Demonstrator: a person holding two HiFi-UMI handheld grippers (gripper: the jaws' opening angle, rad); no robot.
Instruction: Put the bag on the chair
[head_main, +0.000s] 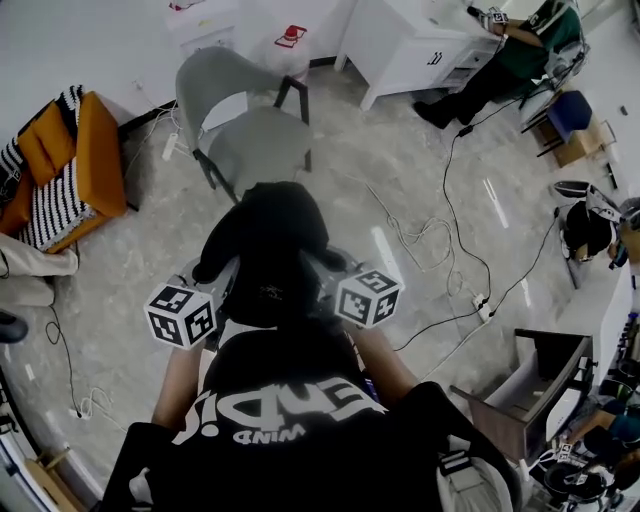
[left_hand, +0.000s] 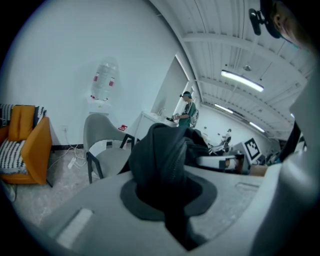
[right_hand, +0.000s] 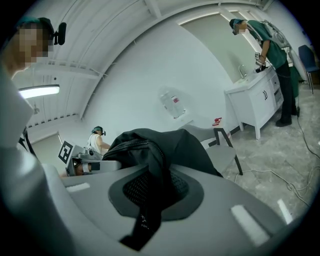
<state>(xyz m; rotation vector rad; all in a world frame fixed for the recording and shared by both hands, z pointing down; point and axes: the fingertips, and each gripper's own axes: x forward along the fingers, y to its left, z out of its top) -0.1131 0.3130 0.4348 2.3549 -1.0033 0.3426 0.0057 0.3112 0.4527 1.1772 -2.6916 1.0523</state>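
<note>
Ahead, bag (head_main: 268, 240) just short of chair (head_main: 255, 145)

The left gripper (left_hand: 167, 200) has its jaws clamped on a fold of the black bag (left_hand: 160, 160), which bulges up just ahead of them. Beyond it stands the grey chair (left_hand: 102, 145), with an orange armchair (left_hand: 35, 150) at the far left and a water bottle (left_hand: 103, 80) against the white wall (left_hand: 55, 55).
</note>
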